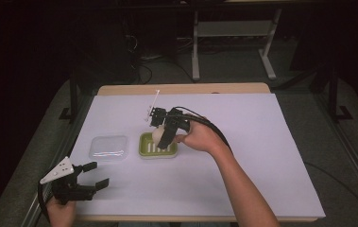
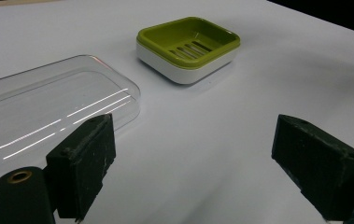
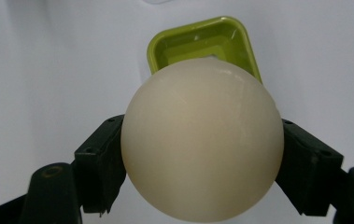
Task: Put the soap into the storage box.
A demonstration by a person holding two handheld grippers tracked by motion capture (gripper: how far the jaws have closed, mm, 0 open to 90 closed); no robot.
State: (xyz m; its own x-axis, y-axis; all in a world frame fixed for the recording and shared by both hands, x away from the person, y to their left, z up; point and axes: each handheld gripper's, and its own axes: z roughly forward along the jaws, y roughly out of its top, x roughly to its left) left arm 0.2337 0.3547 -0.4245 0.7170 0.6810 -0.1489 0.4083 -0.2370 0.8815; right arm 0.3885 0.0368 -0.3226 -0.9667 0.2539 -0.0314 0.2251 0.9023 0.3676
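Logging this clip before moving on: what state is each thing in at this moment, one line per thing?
Soap: round, cream, clamped between the right gripper's fingers, held above the dish.
Soap dish: green tray on a white base, upright, uncovered, nothing in it.
Clear lid: off the dish, lying on the table beside it.
Left gripper: open, holding nothing, near the table's front edge.

The high view looks forward and down from above the person's side onto the whole white table [image 1: 261, 156], from well off. The left gripper view sits low near the table's front left corner, facing across it toward the green soap dish [image 2: 188, 46] and the clear lid [image 2: 48, 112]. The right gripper view looks steeply down, close above the same dish [image 3: 202, 39], which all three views share
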